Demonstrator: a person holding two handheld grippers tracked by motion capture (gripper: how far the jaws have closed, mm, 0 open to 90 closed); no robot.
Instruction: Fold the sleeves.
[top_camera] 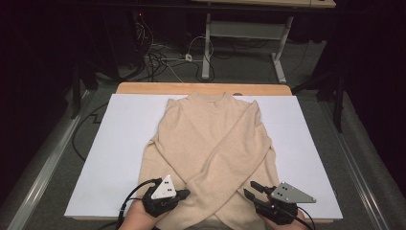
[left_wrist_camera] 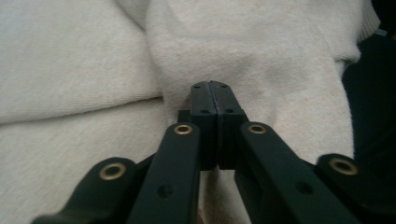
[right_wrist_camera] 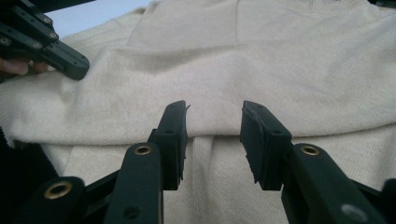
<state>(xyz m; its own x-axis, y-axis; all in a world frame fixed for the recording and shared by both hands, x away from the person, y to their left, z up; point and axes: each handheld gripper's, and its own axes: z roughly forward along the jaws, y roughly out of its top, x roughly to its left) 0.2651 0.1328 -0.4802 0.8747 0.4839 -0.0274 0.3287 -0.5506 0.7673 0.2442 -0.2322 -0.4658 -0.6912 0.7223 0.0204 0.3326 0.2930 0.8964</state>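
A beige sweater (top_camera: 210,139) lies flat on the white sheet (top_camera: 119,143), its sleeves crossed over the front. My left gripper (top_camera: 186,193) is at the sweater's near left. In the left gripper view its jaws (left_wrist_camera: 212,86) are pressed together, tips dug into the sweater (left_wrist_camera: 70,70), and the cloth puckers around them. My right gripper (top_camera: 249,189) is at the near right, open. In the right gripper view its pads (right_wrist_camera: 214,135) straddle a sleeve edge of the sweater (right_wrist_camera: 280,60) without touching it. The left gripper (right_wrist_camera: 70,65) also appears there, at the upper left.
The white sheet covers a wooden table (top_camera: 143,88) and leaves bare margins left and right of the sweater. Beyond the far edge are cables (top_camera: 163,57) on the floor and a desk frame (top_camera: 207,48). A metal rail (top_camera: 43,163) runs along the left.
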